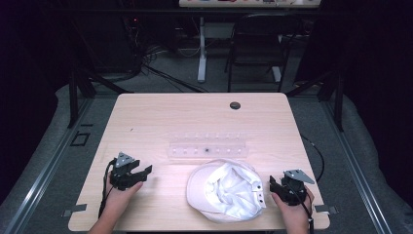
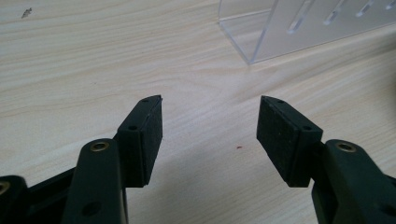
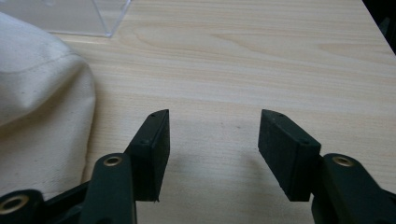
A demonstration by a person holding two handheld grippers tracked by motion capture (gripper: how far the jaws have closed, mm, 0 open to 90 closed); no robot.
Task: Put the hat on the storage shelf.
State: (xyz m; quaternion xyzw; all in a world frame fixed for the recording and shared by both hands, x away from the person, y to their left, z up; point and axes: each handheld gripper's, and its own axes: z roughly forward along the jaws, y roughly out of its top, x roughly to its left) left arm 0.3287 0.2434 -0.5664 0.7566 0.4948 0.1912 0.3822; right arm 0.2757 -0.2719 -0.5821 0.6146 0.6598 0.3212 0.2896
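white cap (image 1: 229, 187) upside down, brim toward left claw (image 1: 141, 171) — claws agape

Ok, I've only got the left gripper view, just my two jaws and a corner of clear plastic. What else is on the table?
Observer: A white cap lies upside down near the table's front edge, between the two grippers.
Operator: Is the right gripper holding it?
Observer: No. The right gripper is open, jaws apart over bare wood, with the cap beside it.
Operator: And that clear plastic?
Observer: It is a long clear rack with a row of slots, just behind the cap.
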